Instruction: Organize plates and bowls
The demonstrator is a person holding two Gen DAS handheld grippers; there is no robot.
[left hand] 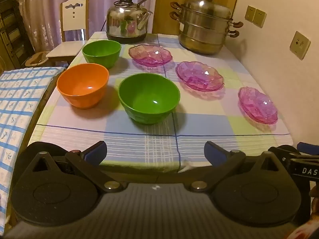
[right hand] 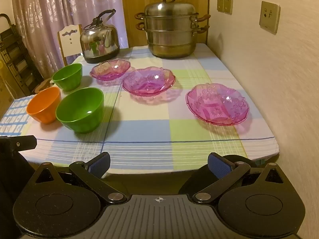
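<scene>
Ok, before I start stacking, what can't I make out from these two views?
- Orange plastic bowl: right wrist view, near side hidden by the nearest green plastic bowl.
- Steel kettle cord: left wrist view, runs behind it.
- Right gripper: left wrist view, cut by the frame edge.

Upright on the checked tablecloth (left hand: 199, 123): near green bowl (left hand: 149, 99), orange bowl (left hand: 83, 85) left, far green bowl (left hand: 101, 53) behind. Three pink plates (left hand: 199, 76) apart, rightward.

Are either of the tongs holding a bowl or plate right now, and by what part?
Nothing is held. The left tongs and right tongs are both open and empty, short of the near table edge; all bowls and plates sit untouched.
</scene>
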